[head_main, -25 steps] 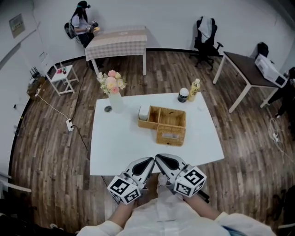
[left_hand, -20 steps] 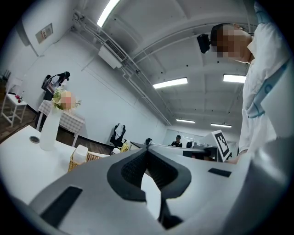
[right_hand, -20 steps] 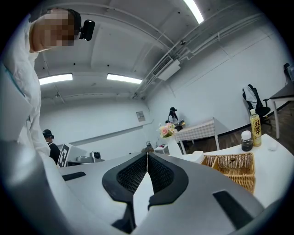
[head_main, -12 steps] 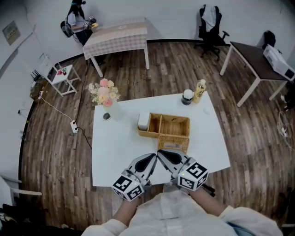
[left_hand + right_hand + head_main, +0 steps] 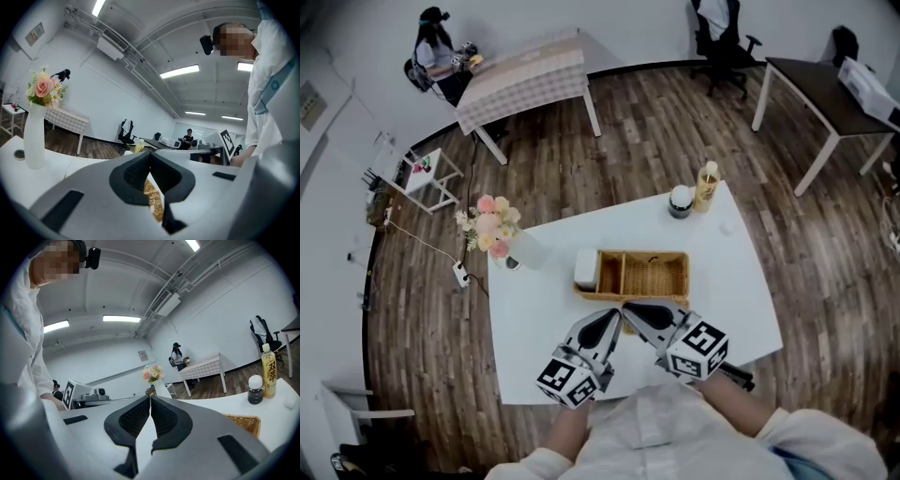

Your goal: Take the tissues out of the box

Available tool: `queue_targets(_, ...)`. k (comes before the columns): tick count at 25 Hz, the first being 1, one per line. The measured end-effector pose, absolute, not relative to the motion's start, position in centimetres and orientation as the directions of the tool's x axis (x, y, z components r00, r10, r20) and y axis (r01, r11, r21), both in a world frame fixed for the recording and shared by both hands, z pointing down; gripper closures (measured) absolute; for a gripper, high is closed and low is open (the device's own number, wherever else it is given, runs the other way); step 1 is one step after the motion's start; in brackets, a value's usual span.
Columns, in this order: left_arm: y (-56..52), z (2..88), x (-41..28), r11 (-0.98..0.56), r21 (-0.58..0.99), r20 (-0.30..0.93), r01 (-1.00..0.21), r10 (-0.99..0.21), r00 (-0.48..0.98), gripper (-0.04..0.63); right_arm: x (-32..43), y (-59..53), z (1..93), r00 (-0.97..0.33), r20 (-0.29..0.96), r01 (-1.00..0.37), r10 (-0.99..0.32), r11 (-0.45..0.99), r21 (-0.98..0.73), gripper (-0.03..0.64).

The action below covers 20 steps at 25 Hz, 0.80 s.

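Note:
A wicker box (image 5: 656, 277) with several compartments stands in the middle of the white table (image 5: 534, 319). A white tissue pack (image 5: 586, 270) sits in its left end compartment. Both grippers hover side by side over the table's near edge, just in front of the box. My left gripper (image 5: 606, 328) is shut with nothing in it, and a strip of the box's weave (image 5: 154, 206) shows below its tips. My right gripper (image 5: 637, 313) is shut and empty too; from it I see a corner of the box (image 5: 243, 423).
A vase of pink flowers (image 5: 492, 228) and a small round lid (image 5: 514, 263) stand at the table's left. At the far right corner are a yellow bottle (image 5: 706, 186) and a dark jar (image 5: 680, 201). Other tables, an office chair (image 5: 724, 37) and a person (image 5: 434, 52) are farther off.
The head view has swung so the table sits more to the right and closer. Both shut grippers have come forward over the table's near edge, toward the box.

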<state>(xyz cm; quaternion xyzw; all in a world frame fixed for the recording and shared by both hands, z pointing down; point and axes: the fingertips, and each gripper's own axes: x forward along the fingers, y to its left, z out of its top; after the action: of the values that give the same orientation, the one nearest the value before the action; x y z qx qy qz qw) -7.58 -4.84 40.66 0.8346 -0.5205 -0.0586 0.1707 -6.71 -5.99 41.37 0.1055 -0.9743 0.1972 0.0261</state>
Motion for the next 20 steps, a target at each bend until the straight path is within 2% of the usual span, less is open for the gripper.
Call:
queue_targets(11, -8.2, 43.3, -10.8, -0.351, 0.310, 0.164, -0.884, -0.896, 0.413, 0.594, -7.1, -10.5, 44.9, -0.956, 0.139, -0.295, -0.260, 0.846, -0.444, 0.584)
queue_targets(20, -11.1, 45.9, -15.1, -0.254, 0.235, 0.252, -0.938, -0.916, 0.311, 0.594, -7.2, -12.4, 46.8, -0.932, 0.173, -0.361, -0.317, 0.811, -0.460, 0.583)
